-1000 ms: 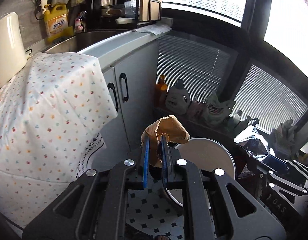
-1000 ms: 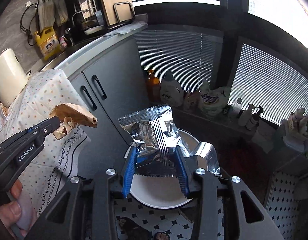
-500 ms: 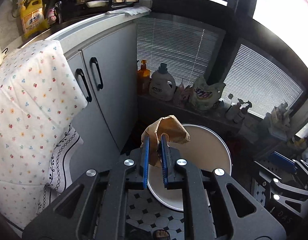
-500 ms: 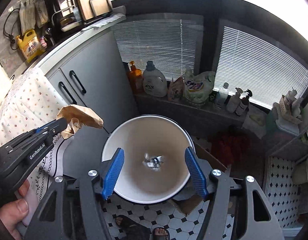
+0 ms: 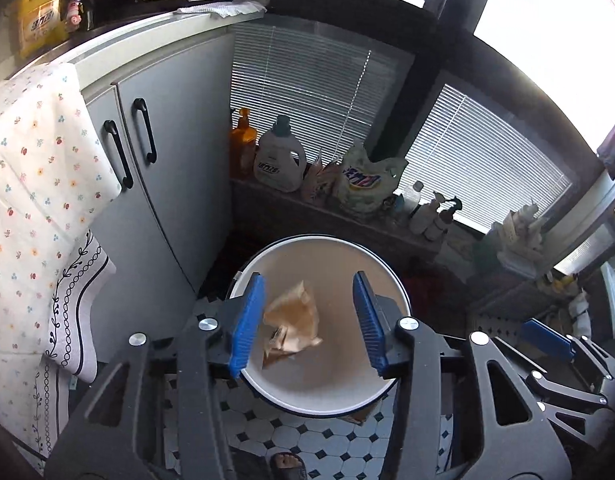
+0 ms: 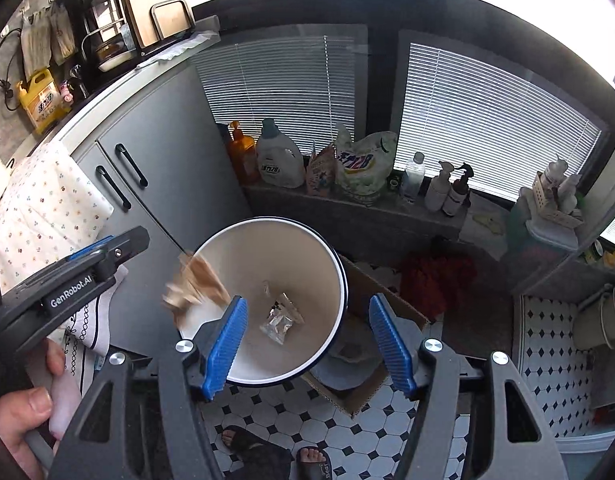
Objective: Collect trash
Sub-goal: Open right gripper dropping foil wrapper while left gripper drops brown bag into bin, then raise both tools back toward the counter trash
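A white round bin stands on the tiled floor below both grippers. My left gripper hangs over it, its jaws opening. A crumpled brown paper bag drops free between them, blurred, touching neither pad. From the right wrist view the same bag is a blur at the bin's left rim, just below the left gripper. My right gripper is open and empty above the bin. A silver foil wrapper lies on the bin's bottom.
A grey cabinet and a floral cloth stand left of the bin. Detergent bottles and bags line the ledge under the window blinds. A cardboard box sits beneath the bin, and a red cloth lies to its right. A person's sandalled feet are on the tiles.
The left jaws have parted and let go of the brown paper bag, which now falls toward the bin. The foil wrapper left the right gripper and now rests in the bin. Both grippers sank closer.
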